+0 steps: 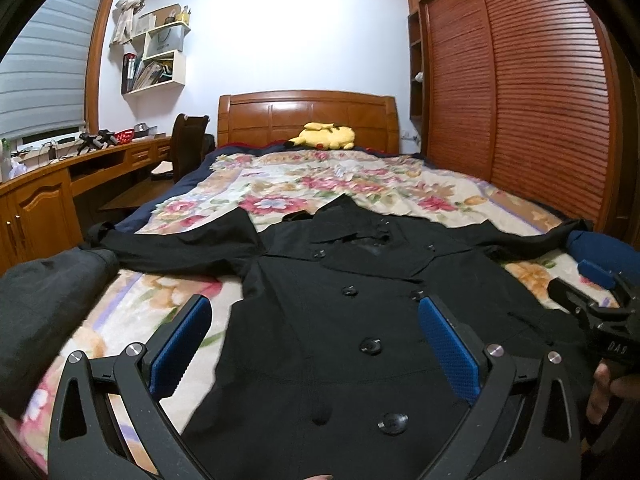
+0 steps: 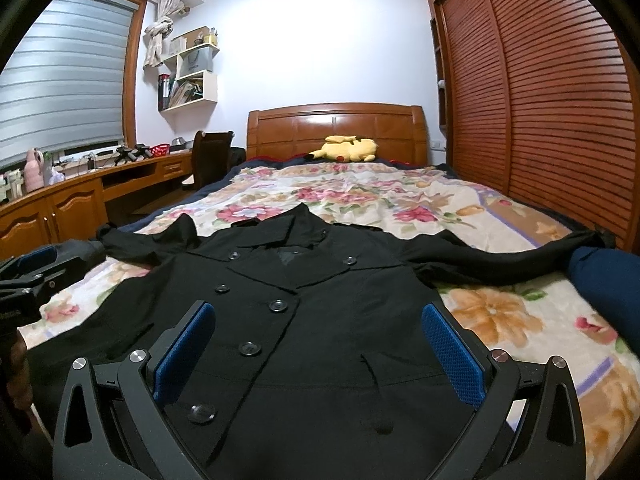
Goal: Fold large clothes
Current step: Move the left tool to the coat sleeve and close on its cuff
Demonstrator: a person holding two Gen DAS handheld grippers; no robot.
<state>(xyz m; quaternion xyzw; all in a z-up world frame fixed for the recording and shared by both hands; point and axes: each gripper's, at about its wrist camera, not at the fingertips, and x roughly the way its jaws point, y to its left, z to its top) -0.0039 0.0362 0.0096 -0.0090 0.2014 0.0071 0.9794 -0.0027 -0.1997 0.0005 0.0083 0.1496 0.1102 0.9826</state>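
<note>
A black double-breasted coat (image 1: pixel 340 320) lies flat, front up, on the floral bed cover (image 1: pixel 312 184), collar toward the headboard and both sleeves spread sideways. It also shows in the right wrist view (image 2: pixel 320 312). My left gripper (image 1: pixel 316 344) is open and empty, hovering over the coat's lower left part. My right gripper (image 2: pixel 320 352) is open and empty over the coat's lower right part. The right gripper also shows at the right edge of the left wrist view (image 1: pixel 600 304), and the left gripper shows at the left edge of the right wrist view (image 2: pixel 28 276).
A dark grey folded cloth (image 1: pixel 44 312) lies at the bed's left near edge. A blue bundle (image 2: pixel 608 280) lies by the right sleeve end. A yellow plush toy (image 1: pixel 324 136) sits by the wooden headboard (image 1: pixel 308 116). A desk (image 1: pixel 60 184) runs along the left, a slatted wardrobe (image 1: pixel 520 100) along the right.
</note>
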